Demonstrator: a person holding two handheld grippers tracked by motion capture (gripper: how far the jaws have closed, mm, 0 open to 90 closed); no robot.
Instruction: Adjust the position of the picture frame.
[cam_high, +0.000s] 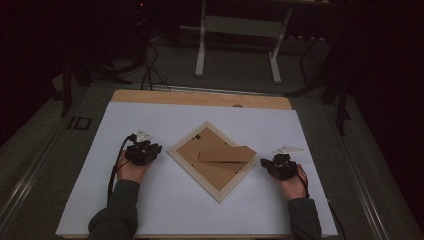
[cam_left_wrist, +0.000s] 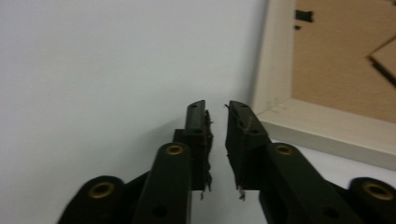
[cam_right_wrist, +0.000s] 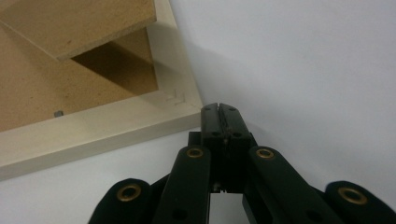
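The room is dark, with a grey floor (cam_high: 45, 150) around the table and cables lying on it at the far left. Behind the table stands a white metal stand (cam_high: 239, 30) on two feet. The table (cam_high: 150, 205) has a white top, and a strip of bare wood shows along its far edge.

In the middle of the table lies a picture frame (cam_high: 212, 160), face down and turned like a diamond, so one corner points to each side. Its rim is pale wood and its back is brown board. A loose piece of the same brown board, the folding stand flap (cam_high: 227, 154), rests on the back and reaches over the frame's right side.

The left gripper (cam_high: 143, 152) is just beside the left corner of the frame, the right gripper (cam_high: 280, 166) just beside the right corner.

The left gripper view gives what the high view cannot — the left gripper (cam_left_wrist: 217, 116) has a narrow gap between its jaws and nothing in it, with the frame corner (cam_left_wrist: 268, 109) close beside the one jaw. The right gripper view shows the right gripper (cam_right_wrist: 220, 112) clenched on nothing, its tips near the other corner (cam_right_wrist: 180, 100), and the flap raised above the back board with a shadow under it.
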